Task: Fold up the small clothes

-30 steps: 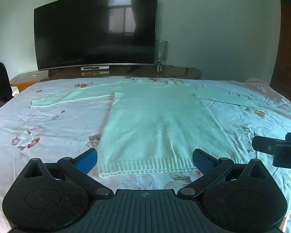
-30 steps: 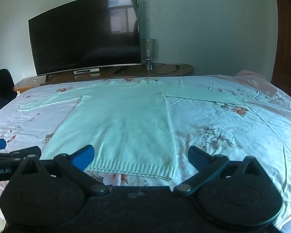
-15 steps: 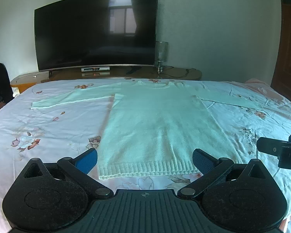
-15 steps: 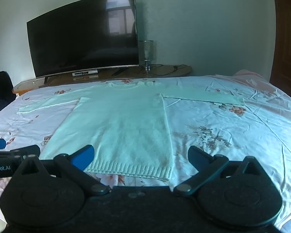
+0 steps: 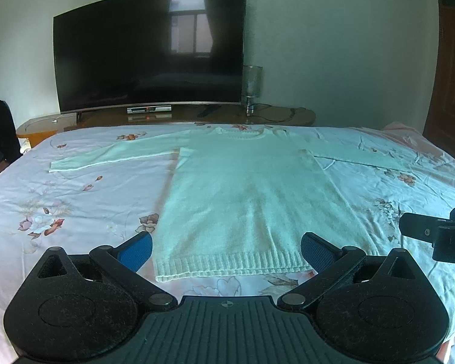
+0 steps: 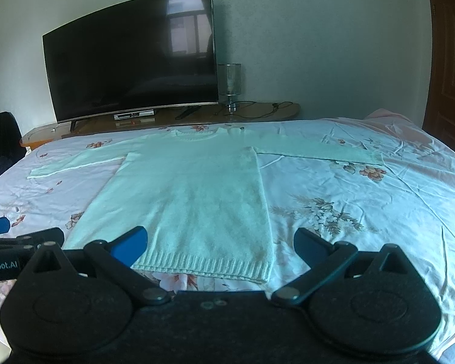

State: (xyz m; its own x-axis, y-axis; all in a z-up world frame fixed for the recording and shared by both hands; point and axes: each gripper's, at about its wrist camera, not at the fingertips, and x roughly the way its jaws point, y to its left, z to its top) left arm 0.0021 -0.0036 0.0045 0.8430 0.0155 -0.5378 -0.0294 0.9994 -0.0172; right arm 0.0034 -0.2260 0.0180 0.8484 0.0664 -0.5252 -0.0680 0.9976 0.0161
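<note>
One pale mint knitted long-sleeved sweater [image 5: 245, 200] lies flat and face-up on the bed, straight ahead of both tools, its ribbed hem [image 5: 230, 265] nearest them and its neckline at the far end. Both sleeves are spread out sideways, one far-left [image 5: 106, 157] of the left tool and one far-right [image 6: 318, 151] of the right tool. No fold has been made yet, as far as I can judge.

The left tool [image 5: 226, 248] hovers just short of the hem with its blue-padded jaws spread wide and nothing between them. The right tool [image 6: 221, 242] does the same, also wide apart and empty, lined up nearer the hem's right corner.

The main risk is a poor pinch. The knit rests directly on a thin floral bedsheet [image 6: 364, 212] that is already creased to the right of the right tool, so a low bite could gather sheet along with sweater and drag both. A shallow bite may take only the top layer, letting front and back separate and the fold skew. Uneven lifting between the two tools would likely twist the hem line.

Beyond the bed's far edge stand a large dark curved television [image 5: 148, 51] and a glass-shaded lamp [image 6: 229, 82] on a wooden tabletop [image 6: 257, 112], well apart from the work.
</note>
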